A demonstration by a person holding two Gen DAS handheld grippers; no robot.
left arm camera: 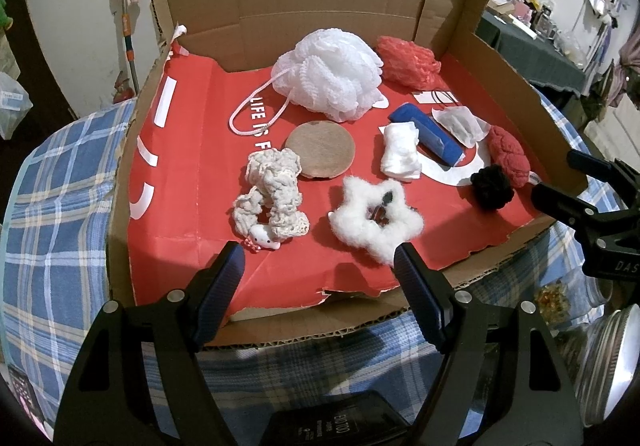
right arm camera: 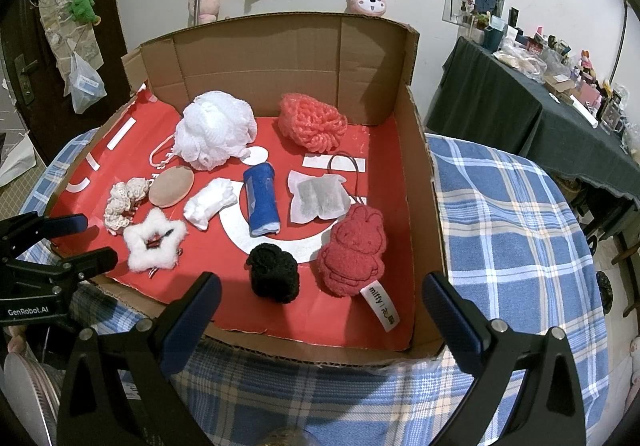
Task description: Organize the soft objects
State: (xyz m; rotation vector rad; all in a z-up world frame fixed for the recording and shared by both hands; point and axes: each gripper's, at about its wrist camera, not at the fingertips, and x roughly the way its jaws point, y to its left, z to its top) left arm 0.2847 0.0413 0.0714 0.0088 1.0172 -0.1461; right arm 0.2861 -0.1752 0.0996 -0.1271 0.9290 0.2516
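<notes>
A low cardboard box (left arm camera: 320,10) (right arm camera: 280,58) lined with red paper holds several soft things. At the back sit a white mesh pouf (left arm camera: 332,74) (right arm camera: 218,134) and a coral pouf (left arm camera: 408,60) (right arm camera: 312,122). In front lie a tan round pad (left arm camera: 320,148), a cream crochet scrunchie (left arm camera: 272,194), a white fluffy star clip (left arm camera: 376,218) (right arm camera: 154,240), a white cloth (left arm camera: 400,156), a blue roll (right arm camera: 262,204), a black scrunchie (right arm camera: 274,272) and a red plush rabbit (right arm camera: 356,250). My left gripper (left arm camera: 316,262) (right arm camera: 90,240) hovers open before the star clip. My right gripper (right arm camera: 320,286) (left arm camera: 556,176) is open near the black scrunchie.
A white sachet (right arm camera: 318,200) and a thin black loop (right arm camera: 348,170) lie in the box. The box rests on a blue plaid cloth (right arm camera: 500,226). A metal lid (left arm camera: 608,358) sits between the grippers. A dark cluttered table (right arm camera: 520,106) stands to the right.
</notes>
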